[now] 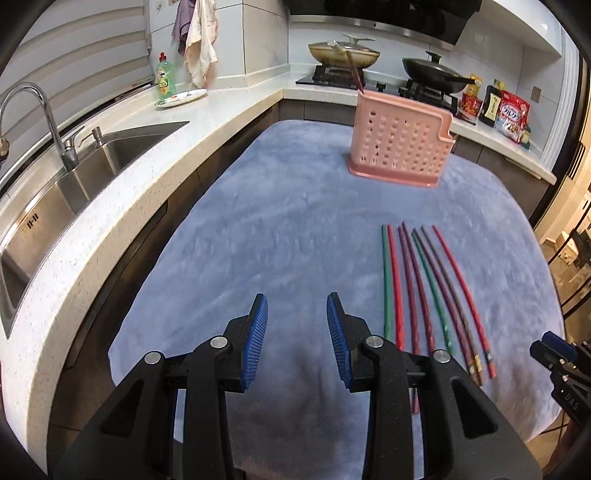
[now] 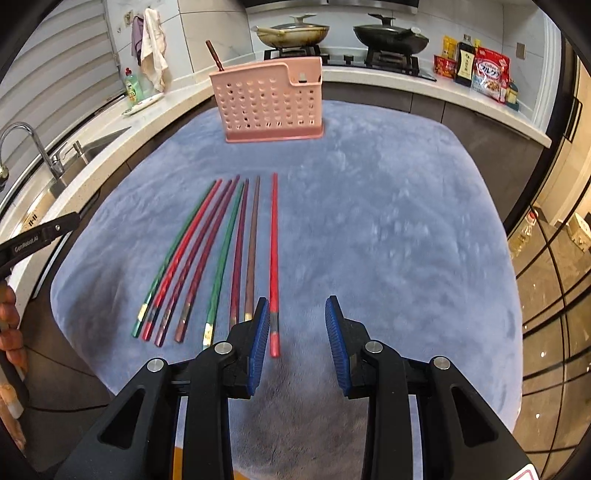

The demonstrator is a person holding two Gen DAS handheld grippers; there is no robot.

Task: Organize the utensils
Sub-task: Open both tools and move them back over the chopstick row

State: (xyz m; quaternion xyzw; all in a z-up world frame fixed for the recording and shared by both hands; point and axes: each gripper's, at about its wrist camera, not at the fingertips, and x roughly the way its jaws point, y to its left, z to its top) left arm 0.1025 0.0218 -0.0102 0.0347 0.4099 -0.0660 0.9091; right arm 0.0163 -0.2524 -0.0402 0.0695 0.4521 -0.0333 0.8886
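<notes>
Several coloured chopsticks [image 2: 221, 254] lie side by side on the blue cloth [image 2: 388, 229], in red, green, purple and brown. They also show in the left wrist view [image 1: 424, 288], to the right of my left gripper. A pink perforated utensil holder [image 2: 269, 101] stands at the far end with one brown chopstick [image 2: 214, 55] upright in it; the holder also shows in the left wrist view [image 1: 400, 144]. My left gripper [image 1: 297, 306] is open and empty above the cloth. My right gripper [image 2: 295, 310] is open and empty, its left finger beside the rightmost red chopstick [image 2: 274, 258].
A steel sink [image 1: 85, 173] with a tap and a white counter [image 1: 177, 155] run along the left. A stove with two pans [image 2: 340, 33] and food packets [image 2: 476, 70] stand behind the cloth. A glass door [image 2: 554, 266] is at the right.
</notes>
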